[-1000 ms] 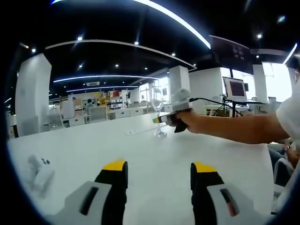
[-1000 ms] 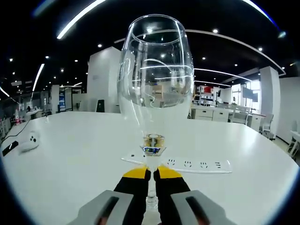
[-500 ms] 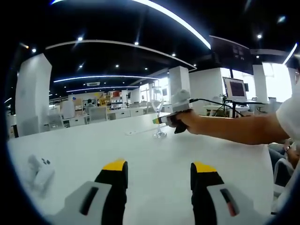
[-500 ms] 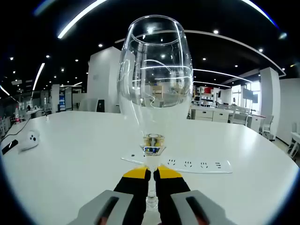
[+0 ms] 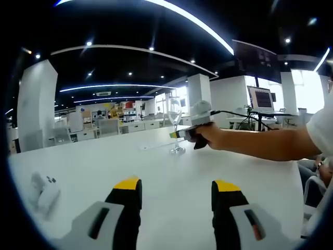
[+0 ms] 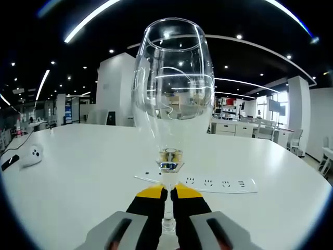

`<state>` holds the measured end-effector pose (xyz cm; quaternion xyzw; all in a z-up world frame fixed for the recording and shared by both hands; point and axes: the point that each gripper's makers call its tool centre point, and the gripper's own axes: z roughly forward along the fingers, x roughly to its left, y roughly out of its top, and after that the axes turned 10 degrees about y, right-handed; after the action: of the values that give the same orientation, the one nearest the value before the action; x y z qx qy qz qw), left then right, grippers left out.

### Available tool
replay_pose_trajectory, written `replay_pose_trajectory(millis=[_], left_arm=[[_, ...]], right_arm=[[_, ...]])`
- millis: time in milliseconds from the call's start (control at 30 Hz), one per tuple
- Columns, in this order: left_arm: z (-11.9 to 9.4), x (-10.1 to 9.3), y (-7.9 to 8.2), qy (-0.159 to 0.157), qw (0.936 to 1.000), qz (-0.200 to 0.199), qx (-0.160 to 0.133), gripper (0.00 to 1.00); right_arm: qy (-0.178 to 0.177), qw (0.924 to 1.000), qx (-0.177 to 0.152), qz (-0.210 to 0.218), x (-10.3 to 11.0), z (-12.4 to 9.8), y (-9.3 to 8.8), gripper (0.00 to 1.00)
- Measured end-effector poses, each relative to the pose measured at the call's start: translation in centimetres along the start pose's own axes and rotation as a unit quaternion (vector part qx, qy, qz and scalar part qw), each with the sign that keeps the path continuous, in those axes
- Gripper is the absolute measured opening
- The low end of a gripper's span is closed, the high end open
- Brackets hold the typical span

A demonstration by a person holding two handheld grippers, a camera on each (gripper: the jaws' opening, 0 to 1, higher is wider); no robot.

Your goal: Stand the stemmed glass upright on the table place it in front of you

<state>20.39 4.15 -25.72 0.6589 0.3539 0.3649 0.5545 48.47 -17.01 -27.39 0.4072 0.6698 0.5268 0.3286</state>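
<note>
The glass (image 6: pixel 173 99) stands upright on the white bench (image 6: pixel 78 172), and the right hand-held gripper (image 6: pixel 167 194) pinches its thin stem low down, with the two yellow-tipped jaws pressed against it from both sides. In the left gripper view the same glass (image 5: pixel 175 125) is seen from further away, with its foot resting on the bench (image 5: pixel 171 177) and a hand (image 5: pixel 208 136) holding the right hand-held gripper (image 5: pixel 178 134) at the stem. The left hand-held gripper (image 5: pixel 177 188) is spread wide with nothing between its jaws, and it hovers low over the bench, well apart from the glass. I judge that the standing-up step is done and the step in hand is the release, or a last small placing in front of the person. The next move calls for the right jaws to part slowly and evenly, so that neither side pushes the stem, and then for a straight pull back along the bench without brushing the foot. The glass is tall with a narrow foot, so a sideways touch could tip it. A power strip (image 6: pixel 203 182) lies on the bench just behind the glass, and a small white object (image 6: pixel 32 156) lies far to the left; both are clear of the way back.
</note>
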Motion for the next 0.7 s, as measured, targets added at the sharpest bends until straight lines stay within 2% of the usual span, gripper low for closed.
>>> replay_pose_trajectory(millis=[700], left_arm=[[-0.12,-0.05,0.04,-0.001,1.0000,0.001,-0.001,0.54]], right_arm=[[0.001,1.0000,-0.002,0.007,-0.16,-0.11,-0.45,0.11]])
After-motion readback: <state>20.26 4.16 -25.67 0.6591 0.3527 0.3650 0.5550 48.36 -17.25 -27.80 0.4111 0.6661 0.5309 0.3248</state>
